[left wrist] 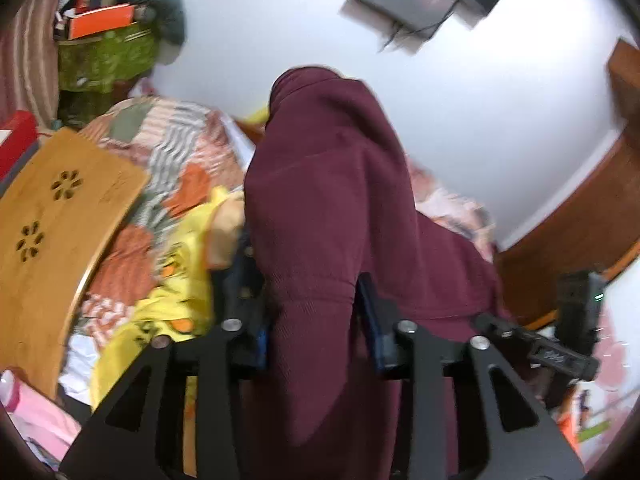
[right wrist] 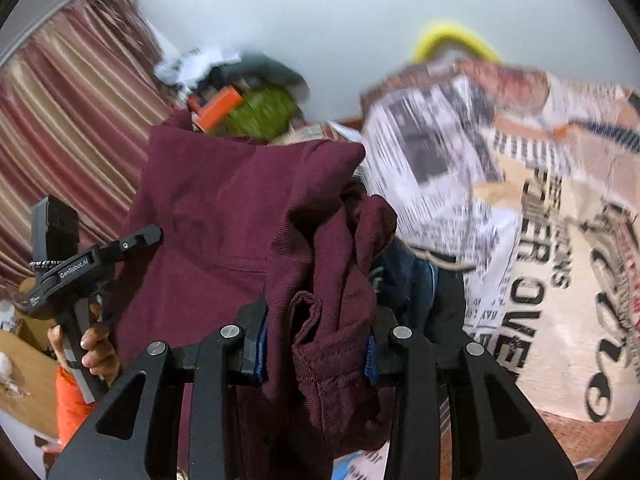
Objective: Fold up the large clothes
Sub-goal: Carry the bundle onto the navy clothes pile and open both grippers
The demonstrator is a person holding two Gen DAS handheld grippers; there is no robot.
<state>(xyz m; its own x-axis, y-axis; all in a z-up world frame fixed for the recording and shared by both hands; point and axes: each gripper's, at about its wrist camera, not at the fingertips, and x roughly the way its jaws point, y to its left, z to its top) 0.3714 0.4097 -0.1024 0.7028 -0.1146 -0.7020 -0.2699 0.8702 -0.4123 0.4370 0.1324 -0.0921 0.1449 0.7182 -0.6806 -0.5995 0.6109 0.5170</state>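
The left tongs clamp a fold of the maroon garment, which is lifted above the bed. The right tongs pinch a bunched hem of the same garment. Left of the garment on the bed lie a yellow cloth and a wooden board; behind it, right, hangs a newsprint-patterned fabric.

Patchwork-covered bed, wooden lap tray, yellow garment
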